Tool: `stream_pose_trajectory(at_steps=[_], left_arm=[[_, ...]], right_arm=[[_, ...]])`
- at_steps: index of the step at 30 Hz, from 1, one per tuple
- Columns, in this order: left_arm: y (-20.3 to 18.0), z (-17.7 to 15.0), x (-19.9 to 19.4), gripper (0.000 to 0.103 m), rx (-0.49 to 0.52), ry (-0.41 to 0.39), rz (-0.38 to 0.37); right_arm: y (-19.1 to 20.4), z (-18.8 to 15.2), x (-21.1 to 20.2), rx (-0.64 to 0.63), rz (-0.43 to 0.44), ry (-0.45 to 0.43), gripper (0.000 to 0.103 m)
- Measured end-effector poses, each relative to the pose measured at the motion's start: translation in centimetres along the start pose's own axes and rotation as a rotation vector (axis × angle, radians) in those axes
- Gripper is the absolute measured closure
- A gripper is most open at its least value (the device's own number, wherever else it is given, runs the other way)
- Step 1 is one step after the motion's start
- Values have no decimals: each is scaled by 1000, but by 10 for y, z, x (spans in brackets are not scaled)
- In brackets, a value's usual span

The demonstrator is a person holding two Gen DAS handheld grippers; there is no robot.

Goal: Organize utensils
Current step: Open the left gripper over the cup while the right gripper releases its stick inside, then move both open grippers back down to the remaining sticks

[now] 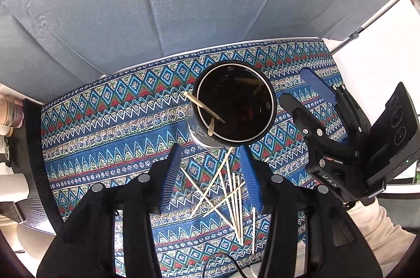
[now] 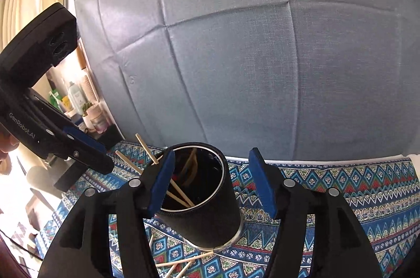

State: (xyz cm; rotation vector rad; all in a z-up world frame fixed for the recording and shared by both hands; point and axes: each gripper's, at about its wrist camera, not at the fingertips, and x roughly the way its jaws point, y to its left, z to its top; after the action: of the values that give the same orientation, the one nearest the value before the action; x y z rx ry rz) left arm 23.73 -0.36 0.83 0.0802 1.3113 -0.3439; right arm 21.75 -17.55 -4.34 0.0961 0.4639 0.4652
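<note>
The left tool (image 1: 211, 173), black plastic with two ribbed blue rubber pads, hangs spread apart with nothing between its fingers, above a loose, crisscrossed scatter of thin pale wooden sticks (image 1: 228, 196) lying flat on the surface. That surface is covered by a woven cloth in blue, white, red and green zigzag and diamond bands (image 1: 110, 125). Just beyond the fingertips stands a black cylindrical perforated metal holder with a shiny silver rim (image 1: 270, 117), upright near the far edge of the cloth. Two more pale sticks lean inside it, one poking out over the rim on the side away from the right tool. The right tool (image 2: 211, 180), of the same black and blue build, is also spread wide; in its own view the holder sits between its fingers, the left pad overlapping the holder's rim, though whether it touches cannot be told. From the left wrist view this right tool appears just beside the holder, tilted toward it. A cream sleeve (image 1: 378, 222) shows behind the right tool. Behind the surface rises a wide backdrop of grey-blue textured fabric with stitched seams (image 1: 183, 2). At the far left of the right wrist view, small bottles and a potted plant (image 2: 86, 109) crowd a shelf, too small to describe.
</note>
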Motion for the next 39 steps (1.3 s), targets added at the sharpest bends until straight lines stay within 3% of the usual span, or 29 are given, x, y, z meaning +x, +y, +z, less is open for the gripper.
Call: stream_pose_trajectory(at_steps=[5,8,14,24,34,39], left_arm=[[-1,-12,-13,47,7,-35,9],[0,-21,-21,39,6,-64,19],[6,-43,-23,25,-10,-79,31],[26,-79,5,16,-80,-55,-28],[30,-114,69,10,-77,21,-11],[44,-131,109,10,-153,92,-35]], right_arm=[[4,-1,-18,0,-23,18,33],[6,-4,-25,-4,-50,42,17],[10,-18,-31,-5,-89,105,15],[6,-47,-26,87,-127,218,14],[11,-105,-14,126,-203,427,14],[22,-137,-10,137,-243,518,14]])
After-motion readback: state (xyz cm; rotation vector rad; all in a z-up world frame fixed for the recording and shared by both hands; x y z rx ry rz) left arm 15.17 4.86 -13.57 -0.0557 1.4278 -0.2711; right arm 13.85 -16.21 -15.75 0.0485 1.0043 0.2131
